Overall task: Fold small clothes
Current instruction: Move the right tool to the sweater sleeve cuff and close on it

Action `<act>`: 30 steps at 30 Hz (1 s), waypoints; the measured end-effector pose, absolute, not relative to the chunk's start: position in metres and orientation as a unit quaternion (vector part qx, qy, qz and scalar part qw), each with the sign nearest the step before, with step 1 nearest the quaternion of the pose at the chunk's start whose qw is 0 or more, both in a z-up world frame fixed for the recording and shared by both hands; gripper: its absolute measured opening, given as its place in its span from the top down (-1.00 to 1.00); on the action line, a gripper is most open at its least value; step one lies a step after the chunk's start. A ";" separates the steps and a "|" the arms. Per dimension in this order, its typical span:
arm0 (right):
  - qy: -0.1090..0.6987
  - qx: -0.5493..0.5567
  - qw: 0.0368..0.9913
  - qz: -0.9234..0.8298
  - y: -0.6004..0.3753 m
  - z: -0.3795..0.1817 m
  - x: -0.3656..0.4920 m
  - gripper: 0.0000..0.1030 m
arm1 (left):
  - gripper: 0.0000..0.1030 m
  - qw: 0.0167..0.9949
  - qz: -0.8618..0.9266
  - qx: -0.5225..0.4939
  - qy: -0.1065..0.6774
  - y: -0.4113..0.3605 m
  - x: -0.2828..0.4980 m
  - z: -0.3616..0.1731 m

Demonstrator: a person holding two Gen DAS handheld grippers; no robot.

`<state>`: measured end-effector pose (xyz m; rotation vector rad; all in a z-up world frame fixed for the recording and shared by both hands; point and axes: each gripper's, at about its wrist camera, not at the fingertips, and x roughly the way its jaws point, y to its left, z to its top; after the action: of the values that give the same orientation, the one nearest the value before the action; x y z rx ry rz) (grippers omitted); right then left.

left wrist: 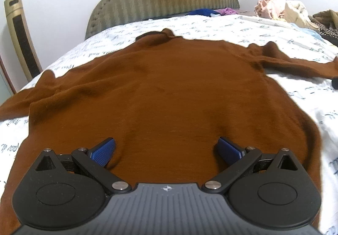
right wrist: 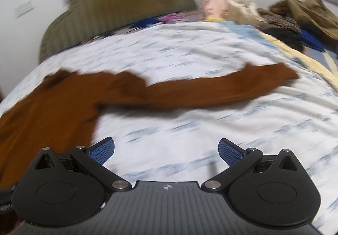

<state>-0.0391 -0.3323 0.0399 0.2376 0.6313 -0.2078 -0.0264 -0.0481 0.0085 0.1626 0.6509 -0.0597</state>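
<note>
Left wrist view has us over the hem end of the brown sweater (left wrist: pixel 169 91), which lies flat on the bed (left wrist: pixel 274 30), body spread ahead of our fingers and both sleeves stretched outward. Our left gripper (left wrist: pixel 166 150) is spread wide with nothing between its fingers; the right gripper (right wrist: pixel 166 150) is equally wide and empty, above bare sheet. We judge folding has not begun: no sleeve is turned in and no crease shows. Only the right wrist view, though blurred, shows the whole right sleeve (right wrist: pixel 221 89) ahead of its fingers, to its cuff. Only the left shows the collar (left wrist: pixel 156 34) beyond its fingers.
</note>
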 end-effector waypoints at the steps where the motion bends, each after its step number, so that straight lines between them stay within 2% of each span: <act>1: 0.307 0.127 0.937 -0.112 -0.350 0.041 -0.039 -0.99 | -1.00 0.944 -0.038 0.078 0.320 -0.052 -0.028 0.010; 7: 0.290 0.222 0.920 -0.144 -0.436 0.035 -0.039 -0.99 | -1.00 0.931 -0.099 0.051 0.347 -0.076 -0.040 0.011; 15: 0.266 0.334 0.891 -0.156 -0.524 0.024 -0.028 -0.99 | -1.00 0.927 -0.176 0.112 0.310 -0.132 -0.078 0.006; 19: 0.250 0.396 0.873 -0.140 -0.552 0.015 -0.018 -0.99 | -1.00 0.897 -0.265 0.139 0.324 -0.162 -0.089 0.012; 21: 0.233 0.425 0.866 -0.128 -0.562 0.010 -0.014 -0.94 | -1.00 0.894 -0.287 0.148 0.312 -0.171 -0.090 0.019; 24: 0.222 0.463 0.851 -0.106 -0.575 0.002 -0.003 -0.82 | -1.00 0.886 -0.308 0.149 0.312 -0.187 -0.079 0.029; 30: 0.212 0.469 0.853 -0.089 -0.586 -0.006 0.013 -0.77 | -1.00 0.907 -0.261 0.096 0.316 -0.195 -0.029 0.043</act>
<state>0.0132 -0.5862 -0.0065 0.9873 0.4459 -0.1870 -0.0290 -0.1952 0.0431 0.1973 0.6524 -0.5378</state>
